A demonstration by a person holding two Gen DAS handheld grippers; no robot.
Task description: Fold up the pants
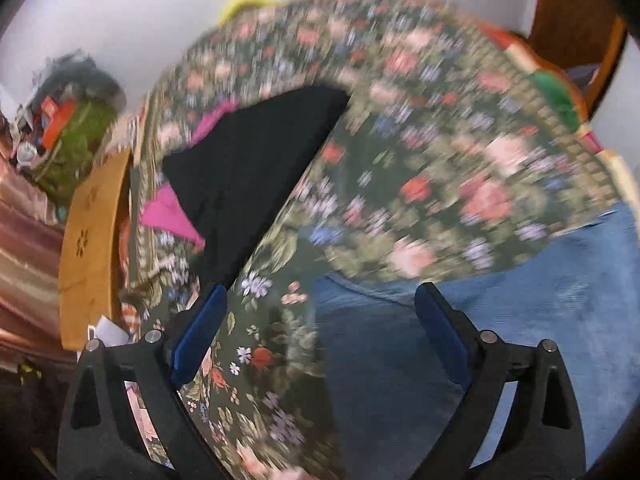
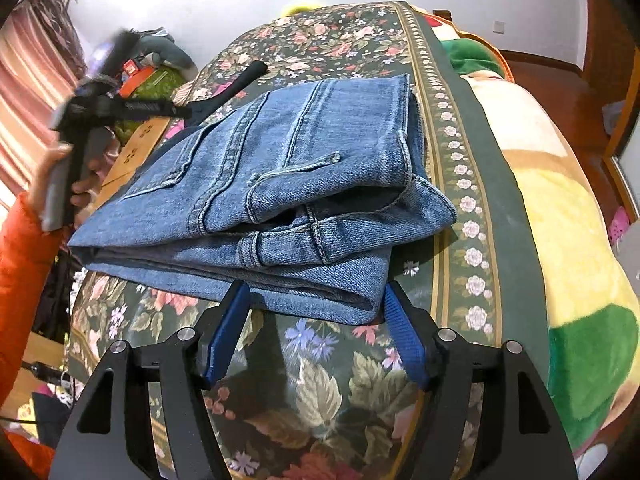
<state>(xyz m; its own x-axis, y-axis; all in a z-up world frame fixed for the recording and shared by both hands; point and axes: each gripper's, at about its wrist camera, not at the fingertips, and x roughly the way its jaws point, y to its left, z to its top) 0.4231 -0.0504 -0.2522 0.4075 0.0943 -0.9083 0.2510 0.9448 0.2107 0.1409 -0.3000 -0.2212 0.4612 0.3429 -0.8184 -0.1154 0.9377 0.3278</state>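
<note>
On the flowered bedspread [image 2: 320, 392] the folded jeans [image 2: 264, 200] lie flat, the right gripper [image 2: 316, 304] standing spread at their near edge with a corner of denim between its pads but unpinched, while the left gripper [image 1: 320, 296] hangs wide apart over them, holding nothing.

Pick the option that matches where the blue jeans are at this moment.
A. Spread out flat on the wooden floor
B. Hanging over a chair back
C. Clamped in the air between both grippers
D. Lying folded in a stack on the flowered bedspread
D: the right wrist view shows the jeans folded in layers on the flowered bedspread, with the right gripper open at their near edge.
</note>
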